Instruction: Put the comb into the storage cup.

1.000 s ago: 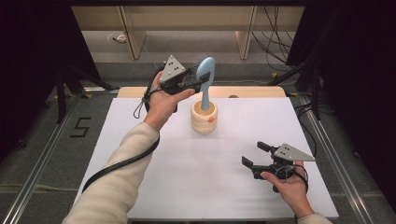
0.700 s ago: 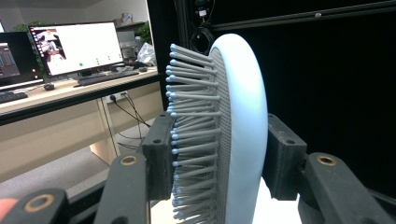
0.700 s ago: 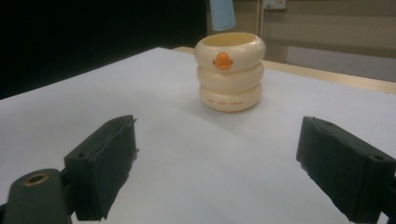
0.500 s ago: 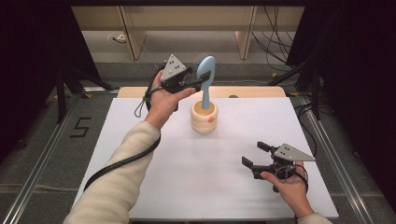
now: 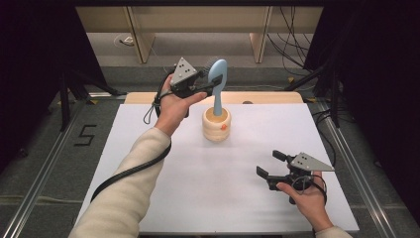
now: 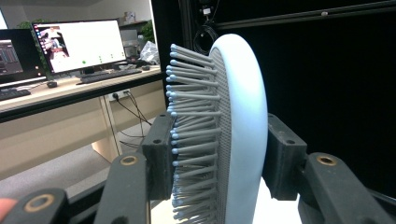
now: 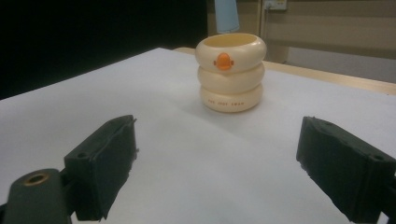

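Above, my left gripper (image 5: 210,89) clamps the hairbrush (image 5: 217,75) head, its handle standing in the cup (image 5: 216,125); my right gripper (image 5: 271,166), open, rests near the table (image 5: 148,148) edge with bare room ahead.

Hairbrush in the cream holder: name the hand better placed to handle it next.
Left. Its claw is shut on the hairbrush head above the holder; the right claw stands open, apart, near the table's front.

The hairbrush (image 5: 217,79) stands, seemingly upright, in the holder (image 5: 216,125) mid-table (image 5: 148,148).
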Available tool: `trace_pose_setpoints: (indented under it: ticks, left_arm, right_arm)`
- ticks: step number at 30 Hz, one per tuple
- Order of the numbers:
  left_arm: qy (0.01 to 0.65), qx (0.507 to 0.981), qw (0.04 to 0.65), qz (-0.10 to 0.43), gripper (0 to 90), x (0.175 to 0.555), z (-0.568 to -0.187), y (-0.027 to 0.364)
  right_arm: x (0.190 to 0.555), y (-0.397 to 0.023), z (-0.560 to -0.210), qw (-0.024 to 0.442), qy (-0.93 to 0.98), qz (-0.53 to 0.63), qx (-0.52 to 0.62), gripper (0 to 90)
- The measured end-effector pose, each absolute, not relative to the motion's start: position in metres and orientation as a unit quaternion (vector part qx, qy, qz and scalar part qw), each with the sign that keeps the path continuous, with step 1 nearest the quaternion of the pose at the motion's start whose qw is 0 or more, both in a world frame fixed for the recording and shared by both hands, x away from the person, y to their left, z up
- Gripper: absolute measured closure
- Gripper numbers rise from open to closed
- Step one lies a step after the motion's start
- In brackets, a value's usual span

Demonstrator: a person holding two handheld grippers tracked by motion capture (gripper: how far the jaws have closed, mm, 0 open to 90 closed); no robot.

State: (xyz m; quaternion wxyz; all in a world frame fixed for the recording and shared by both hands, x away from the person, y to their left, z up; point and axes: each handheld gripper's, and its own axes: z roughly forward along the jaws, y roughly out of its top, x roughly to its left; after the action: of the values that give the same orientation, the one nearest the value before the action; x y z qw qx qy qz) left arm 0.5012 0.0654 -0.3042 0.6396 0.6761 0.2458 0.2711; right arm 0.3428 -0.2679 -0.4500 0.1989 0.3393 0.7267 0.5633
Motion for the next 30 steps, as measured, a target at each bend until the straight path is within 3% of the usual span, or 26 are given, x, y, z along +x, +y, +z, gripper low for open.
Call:
trace_pose_setpoints:
  ticks: [30]
  left_arm:
    - [0.263, 0.677, 0.629, 0.276, 51.9, 0.514, -0.311, 0.065]
  right_arm:
    - [0.343, -0.267, -0.450, 0.197, 0.727, 0.564, 0.339, 13.0]
